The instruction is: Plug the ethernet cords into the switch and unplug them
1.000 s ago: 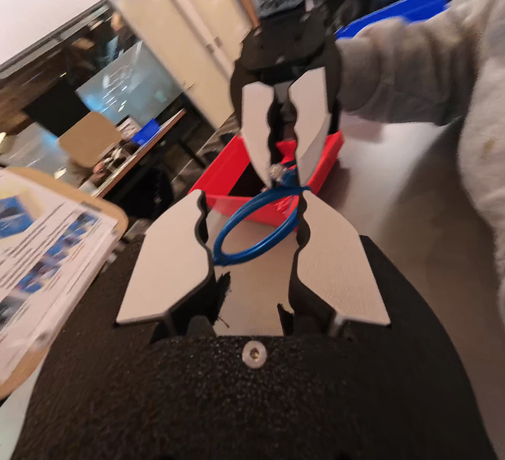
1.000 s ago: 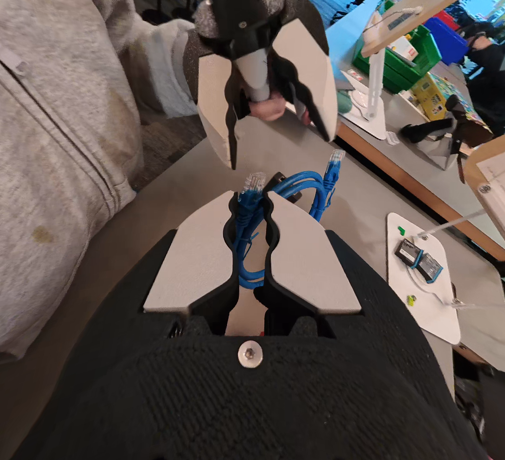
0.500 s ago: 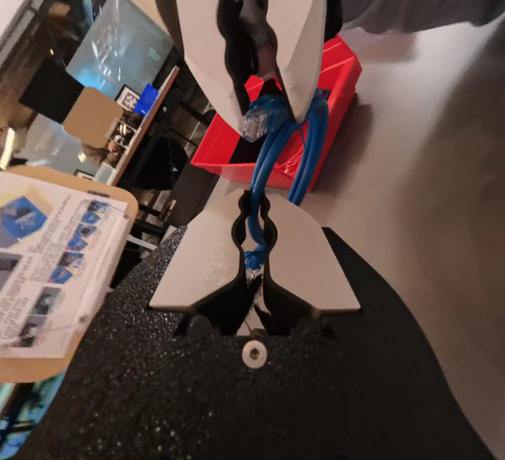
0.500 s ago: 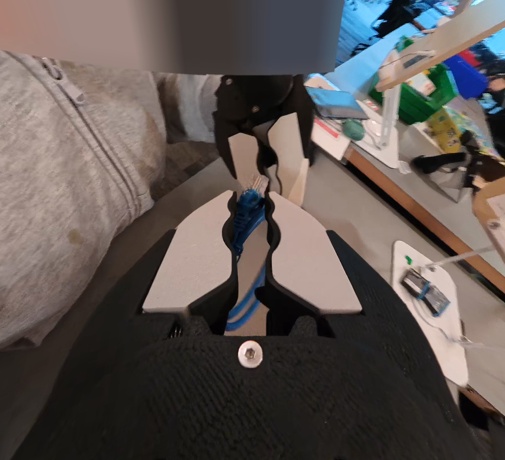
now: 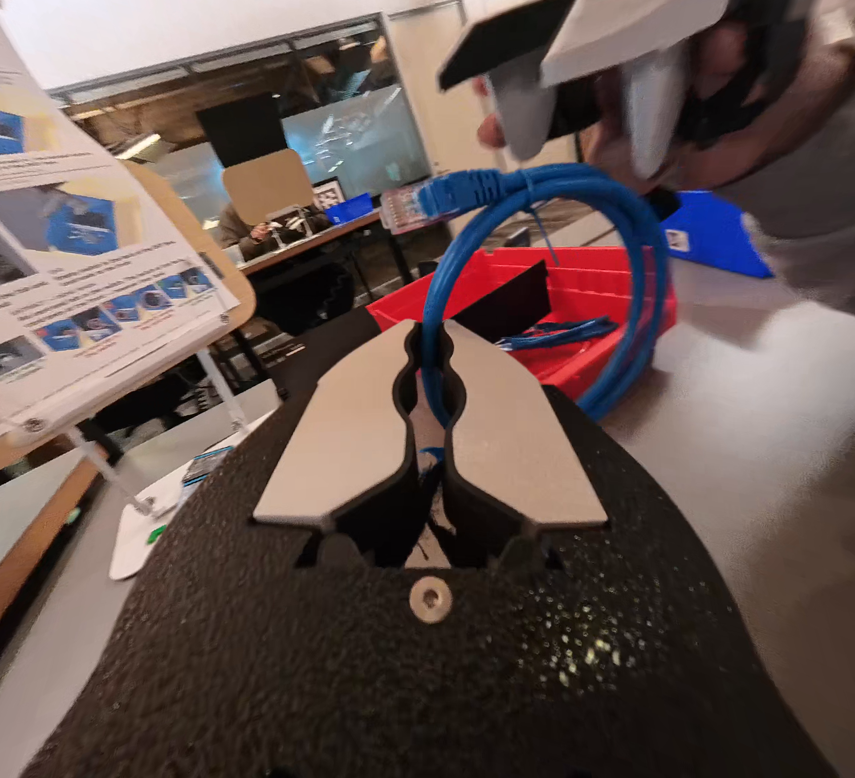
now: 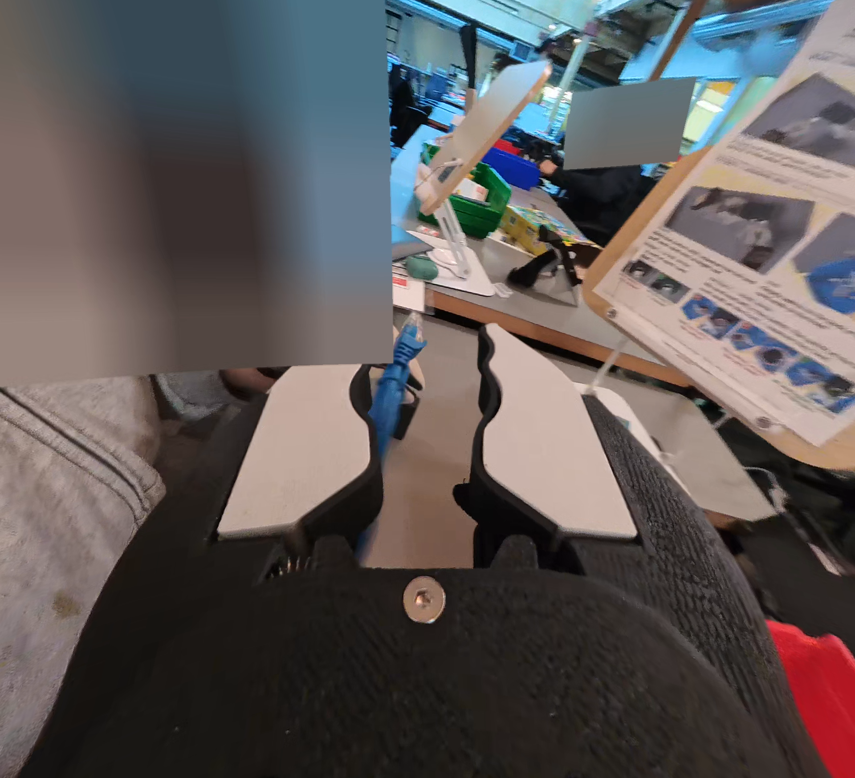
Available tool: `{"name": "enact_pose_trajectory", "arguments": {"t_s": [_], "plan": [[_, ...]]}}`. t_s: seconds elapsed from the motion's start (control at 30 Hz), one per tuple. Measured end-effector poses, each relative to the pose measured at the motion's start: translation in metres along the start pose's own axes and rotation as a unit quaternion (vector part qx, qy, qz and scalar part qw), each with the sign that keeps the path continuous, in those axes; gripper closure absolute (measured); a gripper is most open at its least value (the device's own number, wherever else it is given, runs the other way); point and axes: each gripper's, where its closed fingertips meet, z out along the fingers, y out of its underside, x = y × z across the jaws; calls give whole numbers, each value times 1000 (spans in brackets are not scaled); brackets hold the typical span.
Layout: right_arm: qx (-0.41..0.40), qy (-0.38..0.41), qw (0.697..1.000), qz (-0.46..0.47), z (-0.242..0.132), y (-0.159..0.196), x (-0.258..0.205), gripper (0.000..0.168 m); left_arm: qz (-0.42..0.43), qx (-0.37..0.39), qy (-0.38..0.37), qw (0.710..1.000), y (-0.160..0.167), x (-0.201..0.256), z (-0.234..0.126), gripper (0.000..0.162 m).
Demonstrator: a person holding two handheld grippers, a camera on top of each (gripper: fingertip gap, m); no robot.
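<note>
cable point(image 5: 638, 293): coiled loop standing up from between the fingers of the left gripper point(image 5: 428, 342), above the desk point(image 5: 721, 455)
plug point(image 5: 412, 205): at the loop's top, pointing left
bin point(image 5: 601, 288): on the desk behind the loop
divider point(image 5: 504, 293): inside the bin, left part
right gripper point(image 5: 504, 57): above the loop, to the right
board point(image 5: 92, 247): on a stand at the desk's left edge
</note>
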Motion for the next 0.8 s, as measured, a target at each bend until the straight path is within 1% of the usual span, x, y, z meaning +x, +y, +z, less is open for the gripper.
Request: {"name": "enact_pose_trajectory", "arguments": {"t_s": [0.07, 0.13, 0.27, 0.37, 0.43, 0.5, 0.63, 0.8], "plan": [[-4, 18, 1000, -9, -8, -8, 0, 125, 16, -3, -28, 999, 1, -6, 0, 157], [-23, 18, 1000, -7, -11, -8, -2, 125, 24, -1, -39, 999, 0, -9, 0, 157], [-85, 6, 996, -3, 6, 17, -4, 125, 59, 21, -76, 995, -9, -12, -1, 157], [-66, -10, 998, 21, 20, 17, -10, 128, 84, 45, -116, 989, -17, -15, -4, 157], [-51, -20, 998, 28, 26, 14, -14, 135, 100, 56, -135, 984, -21, -15, -5, 157], [-35, -10, 999, 17, 28, 10, -12, 141, 113, 64, -148, 980, -23, -16, -6, 157], [-29, -23, 999, 23, 30, 11, -15, 154, 99, 73, -147, 981, -23, -17, -6, 157], [-29, -33, 998, 35, 31, 14, -17, 155, 102, 84, -139, 981, -21, -12, -6, 157]]}}
